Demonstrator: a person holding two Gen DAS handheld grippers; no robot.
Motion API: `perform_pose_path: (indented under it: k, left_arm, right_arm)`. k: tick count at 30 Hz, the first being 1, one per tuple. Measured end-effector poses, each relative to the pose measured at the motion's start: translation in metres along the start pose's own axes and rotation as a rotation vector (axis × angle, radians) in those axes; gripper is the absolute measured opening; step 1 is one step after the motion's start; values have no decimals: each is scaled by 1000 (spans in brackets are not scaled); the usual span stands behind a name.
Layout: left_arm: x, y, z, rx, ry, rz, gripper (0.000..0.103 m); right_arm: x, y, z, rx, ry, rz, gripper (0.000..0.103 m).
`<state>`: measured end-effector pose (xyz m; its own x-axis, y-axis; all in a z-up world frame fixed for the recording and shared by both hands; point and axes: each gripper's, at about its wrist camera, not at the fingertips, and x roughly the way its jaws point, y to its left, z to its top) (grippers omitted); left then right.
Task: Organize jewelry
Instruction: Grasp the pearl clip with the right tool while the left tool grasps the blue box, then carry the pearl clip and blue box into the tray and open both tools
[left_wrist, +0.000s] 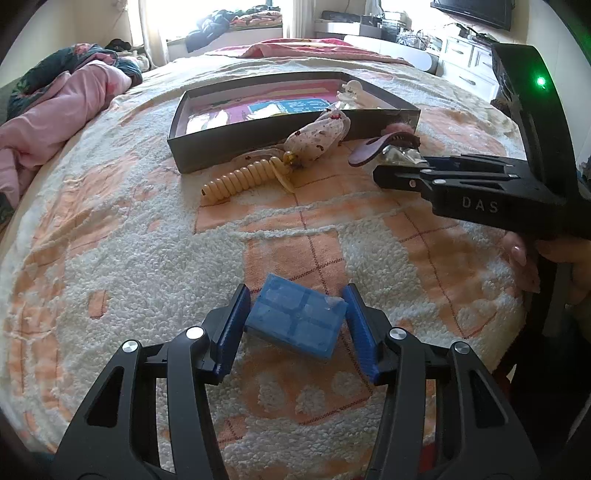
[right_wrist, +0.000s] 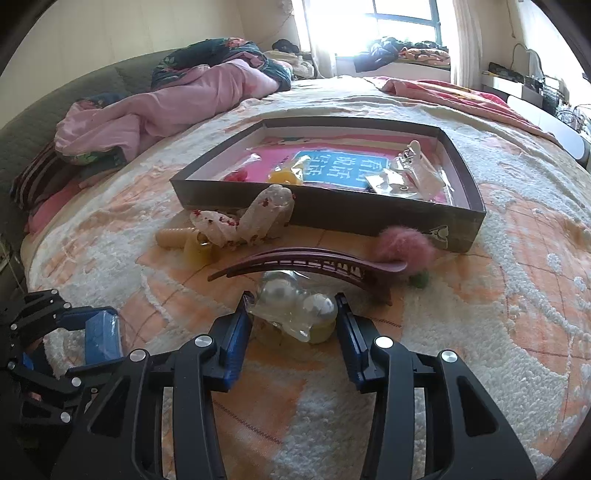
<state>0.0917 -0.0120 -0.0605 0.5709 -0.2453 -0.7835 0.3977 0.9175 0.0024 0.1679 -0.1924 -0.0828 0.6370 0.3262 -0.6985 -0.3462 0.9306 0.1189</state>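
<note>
A small blue plastic case (left_wrist: 295, 320) lies on the blanket between the pads of my left gripper (left_wrist: 295, 308), which is open around it, pads near its sides. It also shows in the right wrist view (right_wrist: 101, 338). My right gripper (right_wrist: 291, 314) is open around a clear bag of pearl pieces (right_wrist: 295, 308). Beyond the bag lie a maroon hair clip (right_wrist: 310, 260), a pink pom-pom (right_wrist: 404, 242), a floral scrunchie (right_wrist: 255, 218) and a cream coil hair tie (left_wrist: 240, 179). A dark shallow box (right_wrist: 369, 218) holds several small packets.
The bed is covered by an orange-and-white blanket (left_wrist: 147, 280). A pink quilt (right_wrist: 147, 110) is heaped at the far left. Shelves and a TV (left_wrist: 476, 13) stand past the bed's far right. A hand (left_wrist: 554, 258) holds the right gripper's handle.
</note>
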Motion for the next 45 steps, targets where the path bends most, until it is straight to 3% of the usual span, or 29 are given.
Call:
perform_pose_path:
  k: [13,33,45]
  left_arm:
    - [-12,-7,9,-4,-59,-44,43]
    - [-22,-12,43,-29,-138,-73,43]
    - [-19,-9,89,-37,-199,-78,43]
  right_arm:
    - [-27,-2,-14,25,37,27,41]
    - [-66,-11,-11,34,-55,-25,39]
    - [-76,-34,8,62,-116,-68,39]
